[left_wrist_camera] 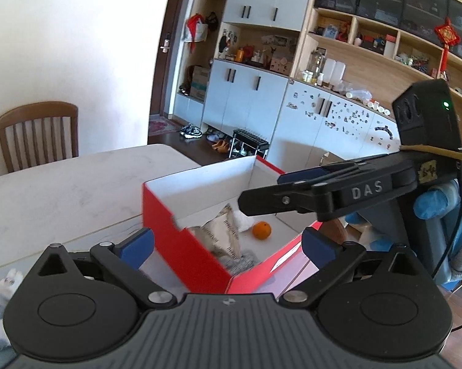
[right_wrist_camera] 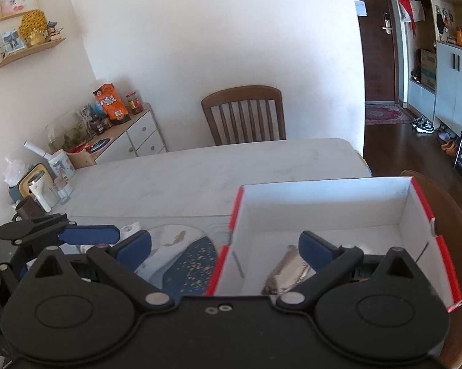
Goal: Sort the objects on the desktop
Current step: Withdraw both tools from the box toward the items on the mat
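Observation:
A red box point(left_wrist_camera: 181, 246) with white inner walls point(right_wrist_camera: 323, 203) stands open at the table's right end. It holds an orange point(left_wrist_camera: 261, 230), a crumpled printed packet point(left_wrist_camera: 221, 230), a white wad point(left_wrist_camera: 243, 220) and a silver packet point(right_wrist_camera: 287, 273). My left gripper point(left_wrist_camera: 227, 246) is open wide, its blue pads either side of the box's near corner without touching it. My right gripper point(right_wrist_camera: 226, 249) is open too, astride the box's left wall with nothing gripped. In the left wrist view the right gripper point(left_wrist_camera: 261, 189) reaches over the box, held by a blue-gloved hand point(left_wrist_camera: 430, 203).
The white marble table point(right_wrist_camera: 200, 172) runs back to a wooden chair point(right_wrist_camera: 246, 117). A fish-patterned mat point(right_wrist_camera: 175, 240) lies left of the box. Mugs and a kettle point(right_wrist_camera: 40, 190) crowd the far left edge. A small white toy point(left_wrist_camera: 9, 279) lies near left.

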